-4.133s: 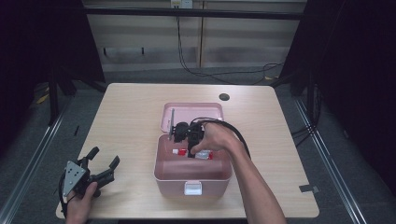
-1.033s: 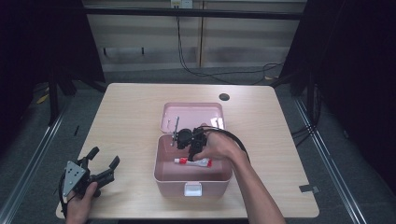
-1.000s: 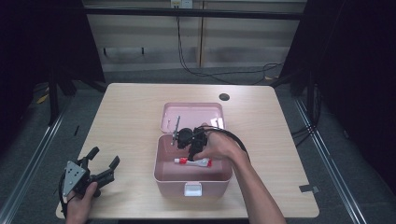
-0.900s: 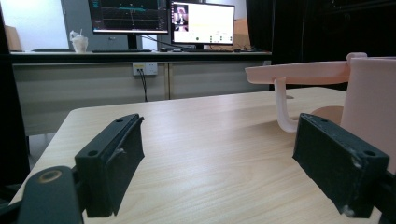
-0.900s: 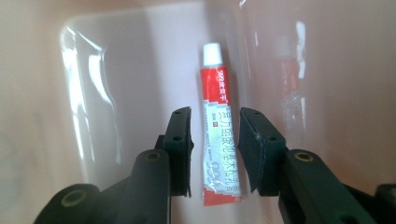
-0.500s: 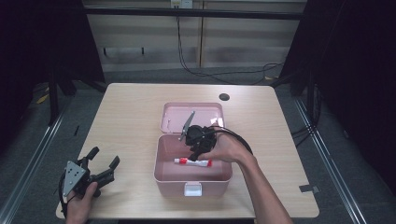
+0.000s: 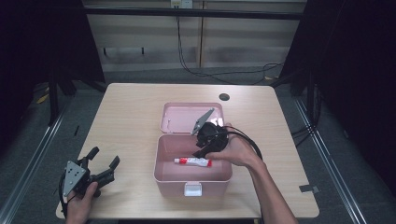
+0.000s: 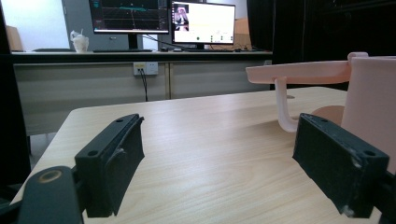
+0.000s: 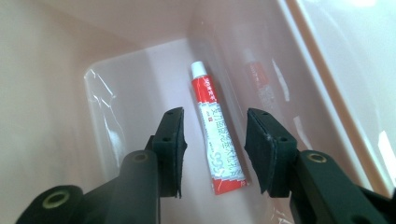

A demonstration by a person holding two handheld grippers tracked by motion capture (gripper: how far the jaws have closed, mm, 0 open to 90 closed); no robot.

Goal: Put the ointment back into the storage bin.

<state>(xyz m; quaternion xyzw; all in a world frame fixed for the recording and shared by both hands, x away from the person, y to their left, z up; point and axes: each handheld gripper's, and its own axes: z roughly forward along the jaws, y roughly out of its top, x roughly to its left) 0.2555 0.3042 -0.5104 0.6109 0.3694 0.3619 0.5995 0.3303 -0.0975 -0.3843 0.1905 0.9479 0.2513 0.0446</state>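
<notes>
My right tool (image 7: 205,142) hangs over the open pink box (image 7: 164,163), jaws just parted and released — the red-and-white tube (image 9: 217,140) lies loose on the box floor below them, close to one side wall, pads off it. Left tool (image 7: 95,170) sits low at the near-left corner of the tabletop (image 7: 126,116), jaws spread wide with nothing between them — the box's lid (image 8: 299,72) off to its side.

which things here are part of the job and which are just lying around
In the job: red-and-white tube lying in the pink box; right gripper, jaws just opened, above the tube.
Lying about: box lid, left gripper resting open on the table.
</notes>
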